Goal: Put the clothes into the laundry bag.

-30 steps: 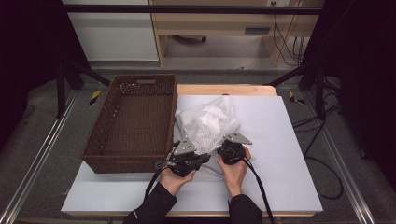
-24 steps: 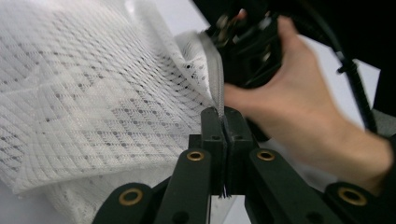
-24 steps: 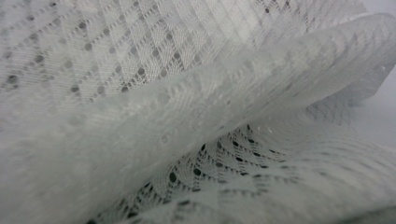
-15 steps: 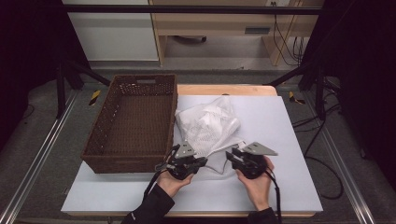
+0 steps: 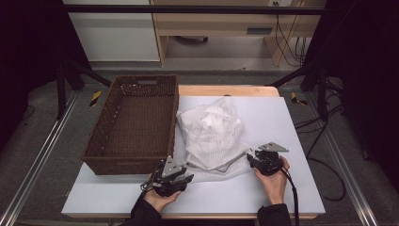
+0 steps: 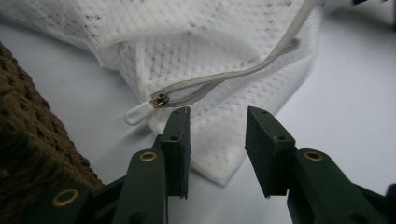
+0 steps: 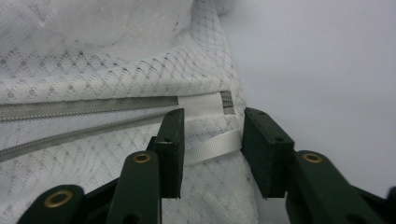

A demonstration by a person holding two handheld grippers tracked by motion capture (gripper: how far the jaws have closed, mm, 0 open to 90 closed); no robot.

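Though seemingly apart, both grippers (image 5: 190, 178) (image 5: 249, 158) beside mesh bag (image 5: 211, 132).

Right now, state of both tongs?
Left tongs: open, holding nothing, just short of the zipper pull.
Right tongs: open, astride the mesh bag's strap loop, not clamped.

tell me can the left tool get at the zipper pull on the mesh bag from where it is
Probably yes. The left tool is open, and the zipper pull lies exposed on the mesh bag just beyond its left fingertip, nothing covering it. The basket beside it leaves the way free.
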